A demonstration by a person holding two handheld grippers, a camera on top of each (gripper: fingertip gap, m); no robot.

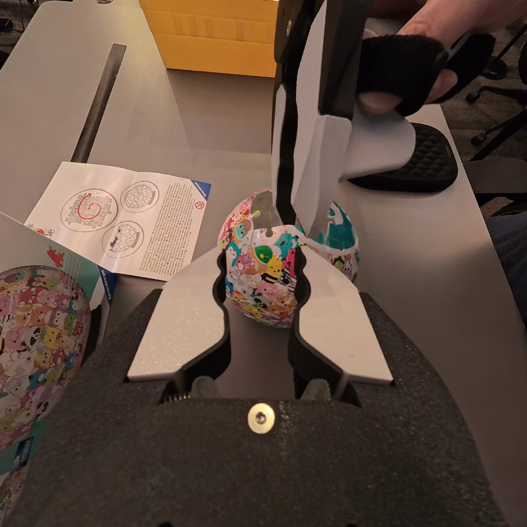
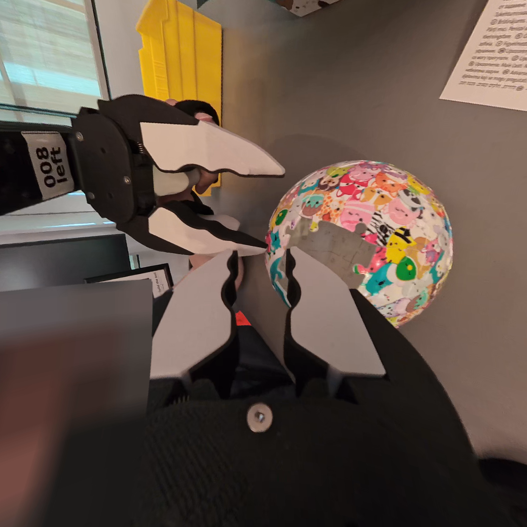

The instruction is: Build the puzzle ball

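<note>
The puzzle ball, covered in colourful cartoon animals, sits on the grey table. It has a jagged hole in its top that shows the grey inside. My left gripper is open, with its fingertips at the ball's near side. My right gripper comes down from above with its tips at the hole's rim. In the right wrist view the ball and its hole lie just beyond my right gripper. That gripper is open with no loose piece in it. The left gripper flanks the ball's left side.
A folded instruction sheet lies left of the ball. The puzzle's box stands at the near left. A yellow bin is at the back, a black pad at the right. The table edge runs down the right.
</note>
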